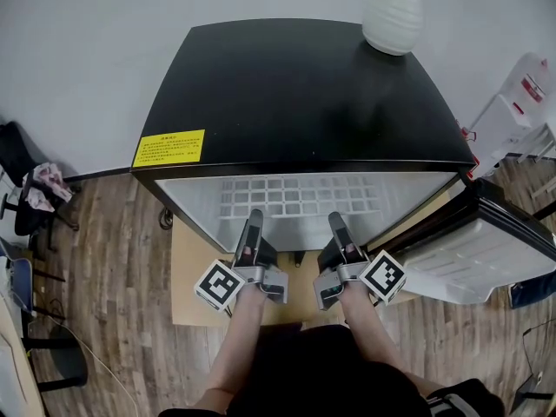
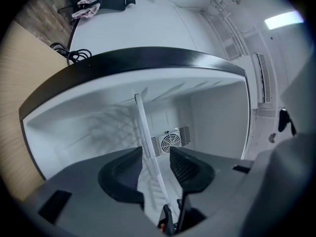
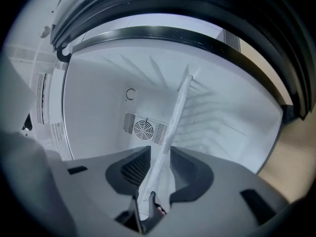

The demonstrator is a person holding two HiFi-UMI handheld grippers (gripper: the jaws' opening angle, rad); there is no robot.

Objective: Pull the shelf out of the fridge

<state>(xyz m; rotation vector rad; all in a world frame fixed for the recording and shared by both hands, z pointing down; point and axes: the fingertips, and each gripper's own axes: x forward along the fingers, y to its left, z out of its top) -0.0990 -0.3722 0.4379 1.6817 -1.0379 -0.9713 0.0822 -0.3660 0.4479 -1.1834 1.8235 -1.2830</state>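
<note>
A black mini fridge [image 1: 295, 85] stands open below me, seen from above. Its white wire shelf [image 1: 295, 196] sticks partway out of the front. My left gripper [image 1: 253, 220] and right gripper [image 1: 336, 222] reach to the shelf's front edge, side by side. In the left gripper view the shelf [image 2: 140, 120] runs edge-on between the jaws of the left gripper [image 2: 155, 154], with a gap on both sides. The right gripper view shows the shelf [image 3: 177, 102] passing through the right gripper [image 3: 160, 154], whose pads do not press on it. Both grippers are open.
The fridge door [image 1: 486, 241] hangs open at the right. A white ribbed vase [image 1: 393, 11] stands on the fridge top, and a yellow label [image 1: 169, 148] is at its front left. A fan vent [image 2: 170, 141] is on the back wall. A chair [image 1: 35, 198] stands at the left.
</note>
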